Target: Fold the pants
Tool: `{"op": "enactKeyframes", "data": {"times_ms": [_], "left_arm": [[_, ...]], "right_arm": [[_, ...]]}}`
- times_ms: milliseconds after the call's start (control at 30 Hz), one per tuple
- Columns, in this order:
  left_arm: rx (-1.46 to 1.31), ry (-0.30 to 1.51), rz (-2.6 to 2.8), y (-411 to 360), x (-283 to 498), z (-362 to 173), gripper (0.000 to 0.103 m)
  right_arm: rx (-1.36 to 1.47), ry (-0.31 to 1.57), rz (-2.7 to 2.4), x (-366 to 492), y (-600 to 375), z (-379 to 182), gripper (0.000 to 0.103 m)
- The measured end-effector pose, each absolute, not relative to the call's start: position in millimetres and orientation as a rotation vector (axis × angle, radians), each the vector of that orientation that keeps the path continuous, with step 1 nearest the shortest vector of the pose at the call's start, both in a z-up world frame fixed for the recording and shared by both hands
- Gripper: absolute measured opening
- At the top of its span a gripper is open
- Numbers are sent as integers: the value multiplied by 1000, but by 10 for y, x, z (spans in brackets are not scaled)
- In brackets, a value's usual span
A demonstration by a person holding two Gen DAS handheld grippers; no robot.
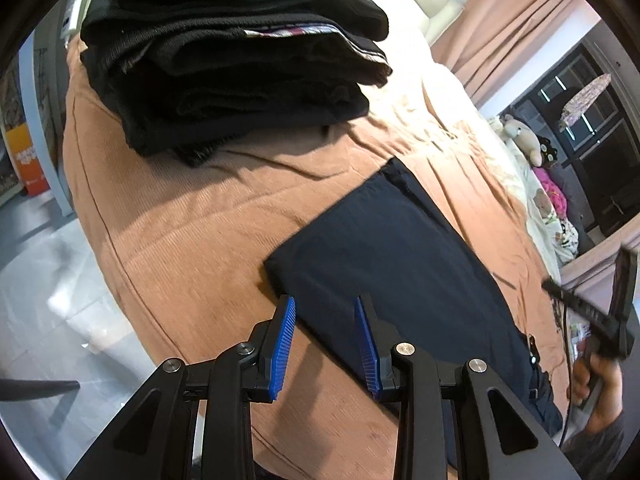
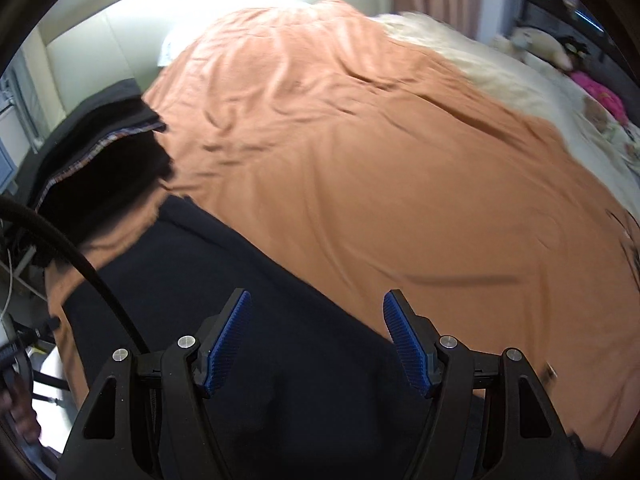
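Dark navy pants point(image 1: 384, 248) lie folded into a flat rectangle on the orange-brown bed cover point(image 1: 180, 220). My left gripper point(image 1: 325, 302) hovers over their near left corner, jaws apart, with nothing between the blue pads. In the right wrist view the pants point(image 2: 224, 280) stretch from the lower left under my right gripper point(image 2: 317, 294), which stands wide open above them and holds nothing. The picture there is motion-blurred. In the left wrist view, the right gripper point(image 1: 600, 312) also shows at the far right edge, carried by a hand point(image 1: 600, 392).
A stack of folded black clothes point(image 1: 224, 64) sits at the bed's far left corner, also seen as a stack point(image 2: 108, 160) at left. A white blanket point(image 2: 500, 76) and stuffed toys point(image 1: 524, 140) lie at the far right. A black cable point(image 2: 80, 256) crosses the lower left. The grey floor point(image 1: 48, 300) lies left of the bed.
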State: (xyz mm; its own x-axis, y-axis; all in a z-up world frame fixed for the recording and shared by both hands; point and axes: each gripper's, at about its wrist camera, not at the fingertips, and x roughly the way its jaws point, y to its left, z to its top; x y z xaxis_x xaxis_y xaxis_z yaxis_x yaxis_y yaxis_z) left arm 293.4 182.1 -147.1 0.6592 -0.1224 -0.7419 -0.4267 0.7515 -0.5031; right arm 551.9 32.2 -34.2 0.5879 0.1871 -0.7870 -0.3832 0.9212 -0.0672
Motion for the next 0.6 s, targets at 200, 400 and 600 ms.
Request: {"op": "enactKeyframes", "data": {"times_ms": [200, 400, 600], "left_arm": [[-705, 889, 162, 1654, 2903, -1507, 33], [-710, 907, 142, 1546, 2891, -1531, 33], [-697, 915, 144, 1468, 2889, -1522, 33]], "right_arm": [[-245, 918, 218, 5065, -432, -329, 67], [-145, 965, 67, 4714, -1205, -430, 67], [-32, 1061, 2, 4599, -1653, -633, 67]]}}
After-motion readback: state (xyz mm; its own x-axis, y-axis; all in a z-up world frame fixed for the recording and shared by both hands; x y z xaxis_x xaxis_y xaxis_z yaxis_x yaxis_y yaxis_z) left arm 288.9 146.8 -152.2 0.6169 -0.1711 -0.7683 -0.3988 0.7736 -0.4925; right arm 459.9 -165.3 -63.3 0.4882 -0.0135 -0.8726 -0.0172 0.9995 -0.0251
